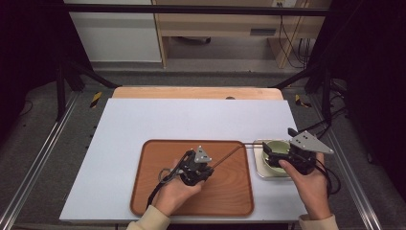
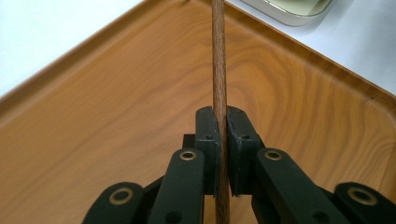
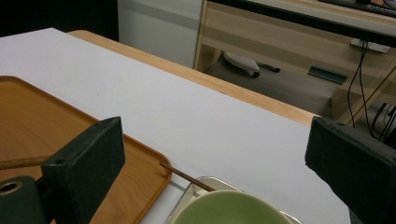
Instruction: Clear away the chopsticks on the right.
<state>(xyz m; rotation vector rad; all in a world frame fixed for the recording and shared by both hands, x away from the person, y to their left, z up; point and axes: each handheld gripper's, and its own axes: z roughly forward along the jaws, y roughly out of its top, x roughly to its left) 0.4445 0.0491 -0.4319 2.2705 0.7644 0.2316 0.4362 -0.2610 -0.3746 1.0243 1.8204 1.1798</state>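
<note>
We've got the left gripper (image 1: 201, 168) pinched tight on a wooden chopstick (image 2: 219, 70), low over the brown tray (image 1: 153, 191), probably so its tip can aim toward 2 o'clock at the green bowl (image 1: 277, 146). Our right gripper (image 3: 224, 158) sits with jaws spread wide around that bowl, likely ready to steady it. Beyond: white tabletop (image 1: 191, 120), grey floor, a wooden desk at 12 o'clock.

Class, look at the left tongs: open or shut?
Shut: the left tongs clamp a thin wooden stick above the brown tray.
</note>
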